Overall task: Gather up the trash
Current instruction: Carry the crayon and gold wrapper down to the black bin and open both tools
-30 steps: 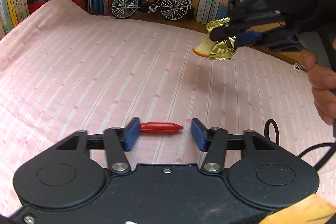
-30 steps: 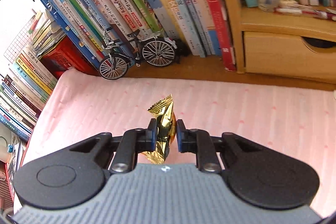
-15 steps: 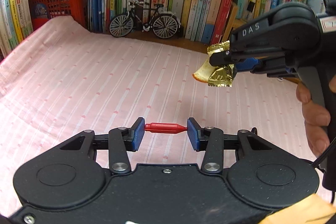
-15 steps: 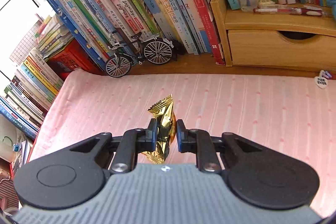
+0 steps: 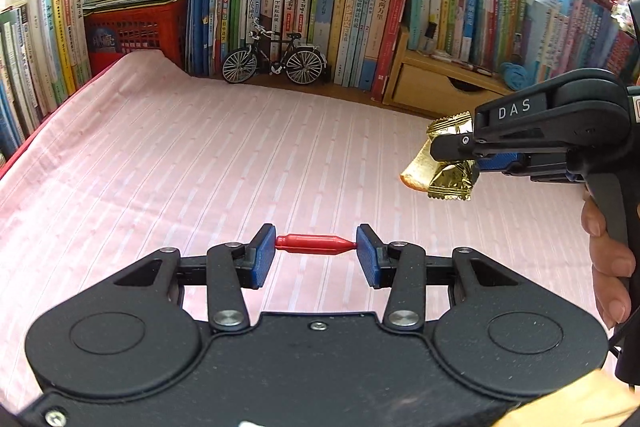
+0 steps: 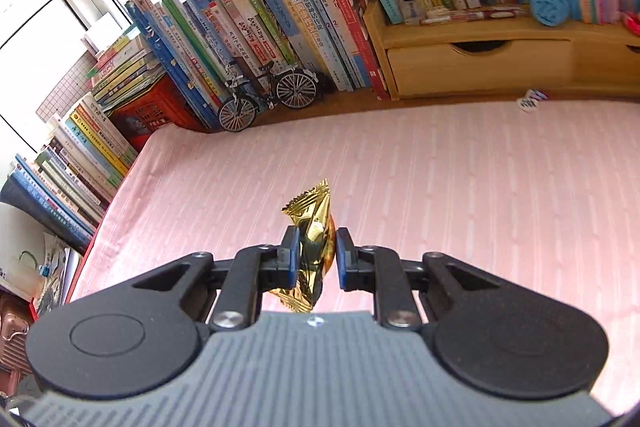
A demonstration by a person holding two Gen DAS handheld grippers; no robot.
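- Pink striped table (image 5: pixel 168 163) below us looks bare, books (image 5: pixel 352 23) behind.
- Left tongs (image 5: pixel 316 251) clamped on red cap (image 5: pixel 316 243).
- Right tongs (image 6: pixel 317 257) clamped on gold wrapper (image 6: pixel 314 247).
- Both lifted higher than a second ago; we judge binning comes next.

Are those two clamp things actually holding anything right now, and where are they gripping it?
Yes. The left gripper pinches a small red cap-like piece end to end. The right gripper squeezes a crumpled gold wrapper across its middle.
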